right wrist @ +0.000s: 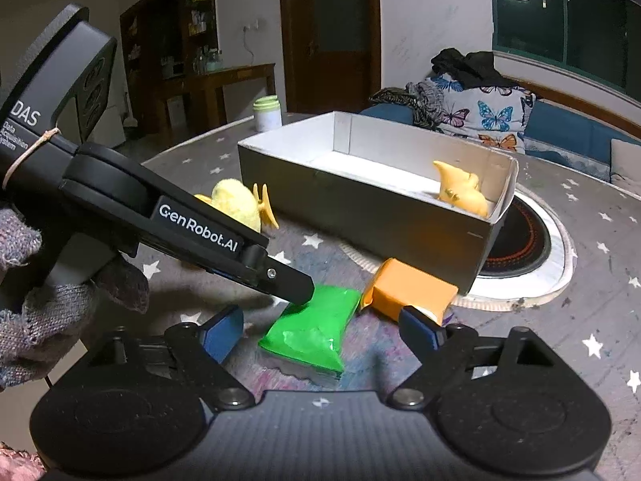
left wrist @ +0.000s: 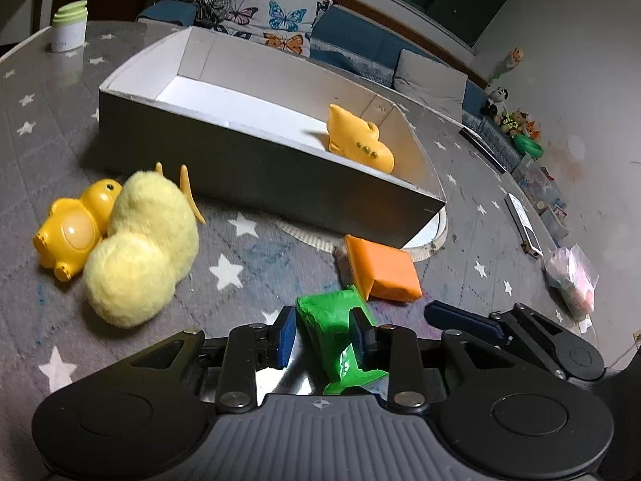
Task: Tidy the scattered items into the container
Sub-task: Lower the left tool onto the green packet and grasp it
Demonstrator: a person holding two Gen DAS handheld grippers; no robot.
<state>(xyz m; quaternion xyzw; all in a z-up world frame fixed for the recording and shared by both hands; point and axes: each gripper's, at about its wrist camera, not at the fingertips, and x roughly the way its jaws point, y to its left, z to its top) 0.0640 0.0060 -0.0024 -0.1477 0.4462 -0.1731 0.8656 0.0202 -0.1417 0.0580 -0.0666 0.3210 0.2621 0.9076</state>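
A: Green packet (left wrist: 326, 308) is lying on the table (left wrist: 248, 264) between the left gripper's (left wrist: 323, 334) blue pads, which are pressing its sides. A gloved hand (right wrist: 44, 300) is pitching that tool downward.

B: Right gripper (right wrist: 322, 332)?

A: Hanging over the same packet, jaws standing wide apart, gripping nothing.

B: Clearance?

A: Orange block (left wrist: 384, 272) is sitting just beside the packet's far edge. The box (left wrist: 256, 168) wall is standing near behind, with its top open.

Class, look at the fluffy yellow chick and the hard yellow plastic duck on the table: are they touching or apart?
Touching. In the left wrist view the fluffy chick lies pressed against the plastic duck, with no tablecloth showing between them.
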